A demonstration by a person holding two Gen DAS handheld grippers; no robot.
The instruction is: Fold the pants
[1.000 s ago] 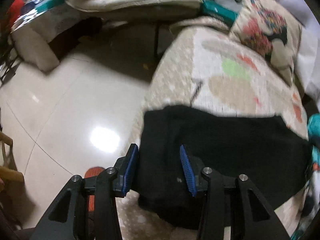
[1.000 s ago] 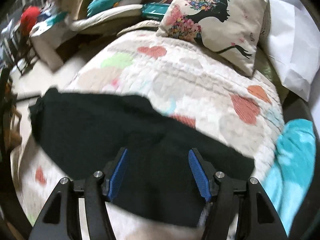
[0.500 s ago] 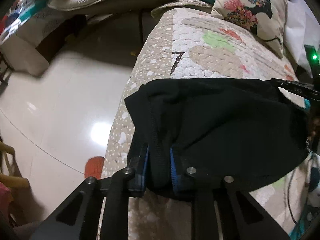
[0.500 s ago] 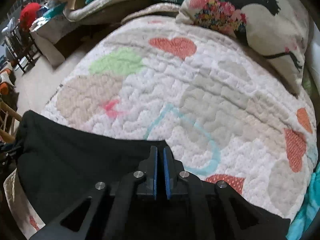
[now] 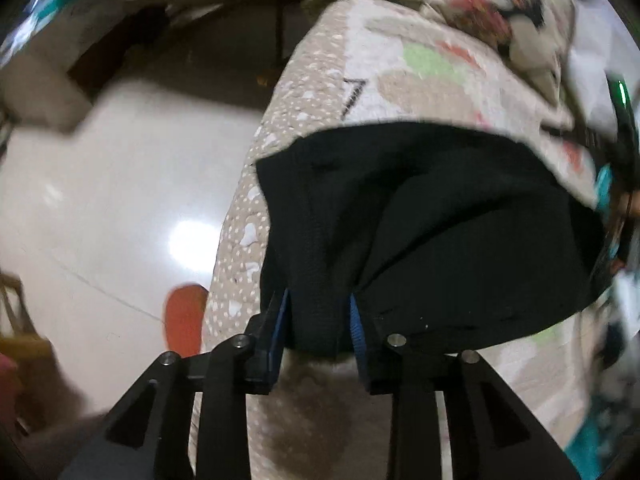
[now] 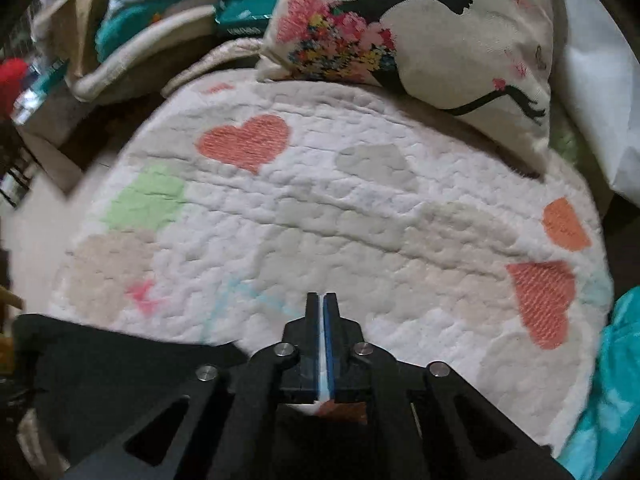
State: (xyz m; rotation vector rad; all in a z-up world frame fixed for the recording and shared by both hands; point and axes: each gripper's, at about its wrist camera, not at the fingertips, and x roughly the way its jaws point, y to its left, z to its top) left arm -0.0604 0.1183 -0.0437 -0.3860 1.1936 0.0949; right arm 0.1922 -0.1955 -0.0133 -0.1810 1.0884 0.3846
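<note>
The black pants (image 5: pixel 432 224) lie across a quilted bedspread with hearts (image 6: pixel 340 216). My left gripper (image 5: pixel 318 316) is shut on a bunched edge of the pants at the bed's left side, with the cloth lifted between its blue pads. In the right wrist view the pants (image 6: pixel 120 368) show at the lower left. My right gripper (image 6: pixel 323 312) has its jaws pressed together, with the black cloth running under and behind them; the gripped edge itself is hidden.
A pillow with a floral silhouette (image 6: pixel 420 32) lies at the head of the bed. A teal blanket (image 6: pixel 604 380) sits at the right. The tiled floor (image 5: pixel 100 200) with an orange slipper (image 5: pixel 186 316) lies left of the bed. Piled clutter (image 6: pixel 120 32) stands beyond.
Both grippers closed on the pants a second ago. Since then they have lifted the near edge and carried it toward the pillow, so more bare quilt shows in the right view.
</note>
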